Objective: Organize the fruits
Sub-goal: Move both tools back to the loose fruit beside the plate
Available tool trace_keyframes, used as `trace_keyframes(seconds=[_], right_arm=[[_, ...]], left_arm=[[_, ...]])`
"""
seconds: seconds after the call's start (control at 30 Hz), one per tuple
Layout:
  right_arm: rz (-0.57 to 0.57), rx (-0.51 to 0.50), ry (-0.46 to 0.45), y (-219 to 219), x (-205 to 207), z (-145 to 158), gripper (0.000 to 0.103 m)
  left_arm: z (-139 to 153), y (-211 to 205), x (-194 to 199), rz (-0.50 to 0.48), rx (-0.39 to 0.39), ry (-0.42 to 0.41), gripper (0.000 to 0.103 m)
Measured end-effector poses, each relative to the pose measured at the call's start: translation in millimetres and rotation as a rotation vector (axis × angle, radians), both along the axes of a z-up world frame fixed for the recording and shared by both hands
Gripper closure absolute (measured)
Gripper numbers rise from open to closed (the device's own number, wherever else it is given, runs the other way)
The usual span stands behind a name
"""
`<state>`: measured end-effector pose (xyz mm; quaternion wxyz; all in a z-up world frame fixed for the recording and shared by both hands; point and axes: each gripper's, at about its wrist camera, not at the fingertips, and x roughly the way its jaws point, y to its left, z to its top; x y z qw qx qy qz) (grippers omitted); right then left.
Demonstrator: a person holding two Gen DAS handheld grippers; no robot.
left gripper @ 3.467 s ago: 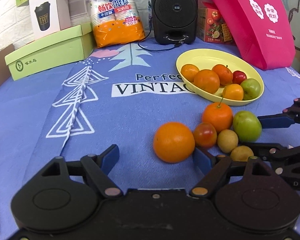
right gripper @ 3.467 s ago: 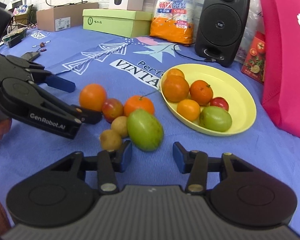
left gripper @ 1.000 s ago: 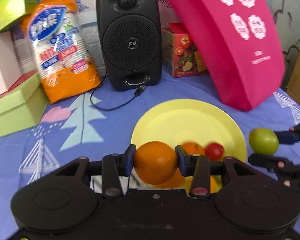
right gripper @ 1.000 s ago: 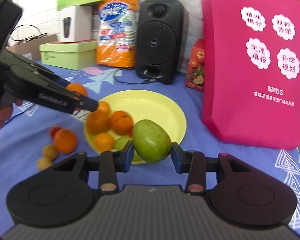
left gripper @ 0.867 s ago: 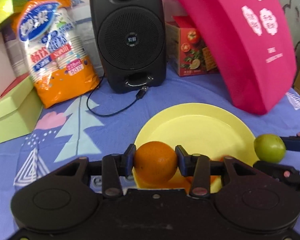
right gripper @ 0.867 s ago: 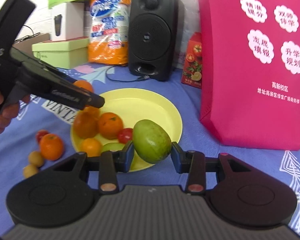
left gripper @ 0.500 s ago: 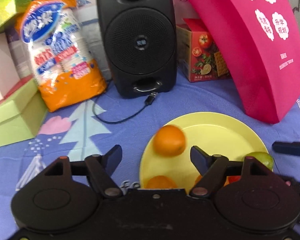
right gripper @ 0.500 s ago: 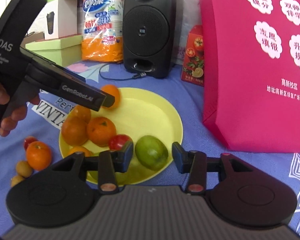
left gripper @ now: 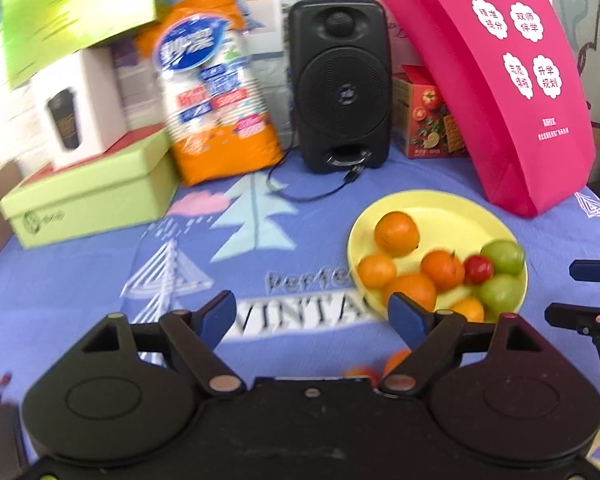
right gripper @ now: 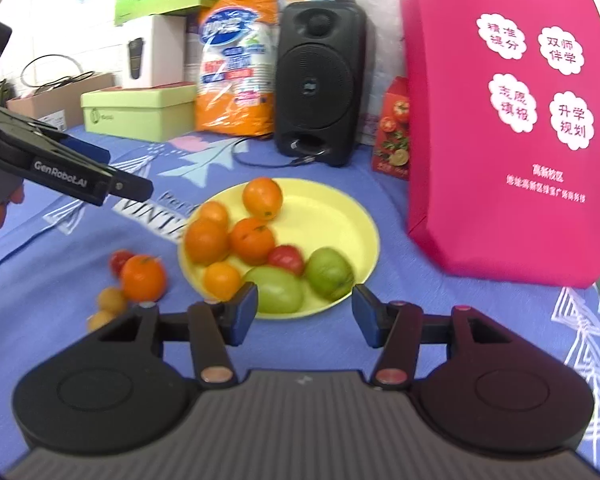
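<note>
The yellow plate (right gripper: 340,208) holds several fruits: the big orange (right gripper: 262,198) at its far side, more oranges, a red fruit (right gripper: 286,259) and two green fruits (right gripper: 329,272). The plate (left gripper: 452,212) and its big orange (left gripper: 396,233) also show in the left wrist view. Four fruits lie on the blue cloth left of the plate: an orange (right gripper: 143,277), a red one (right gripper: 119,260) and two small yellow ones (right gripper: 110,300). My left gripper (left gripper: 314,318) is open and empty, left of the plate. My right gripper (right gripper: 304,314) is open and empty at the plate's near rim.
A black speaker (right gripper: 318,88) with a cable, an orange bag of paper cups (right gripper: 236,68), green boxes (right gripper: 136,114) and a red fruit carton stand at the back. A pink tote bag (right gripper: 508,120) stands close to the plate's right side.
Both grippers let go of their fruit. The big orange and the green fruit now lie on the plate. Both grippers have pulled back from the plate, jaws wide.
</note>
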<state>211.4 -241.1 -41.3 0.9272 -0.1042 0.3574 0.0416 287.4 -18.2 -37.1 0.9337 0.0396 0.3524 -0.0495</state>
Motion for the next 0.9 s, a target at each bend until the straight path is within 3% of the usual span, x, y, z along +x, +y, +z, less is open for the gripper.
trace_keyframes(seconds=[0.33,0.63,0.9], right_arm=[[0.099,0.008,0.062,46.8,-35.9,-15.5,0.052],[0.228,-0.008,0.103,94.8,-53.5,-28.8,0.052],[0.251,-0.023,0.124,107.0,-47.8,-38.3,0.052]], left_arm=[[-21.4,25.2,-60.7,0.058,-0.024,0.06,0.019],[-45.9,29.4,-74.7,0.054,-0.012,0.097,0.019],[-57.9,38.0,-74.3,0.066,-0.023,0.108,0.015]])
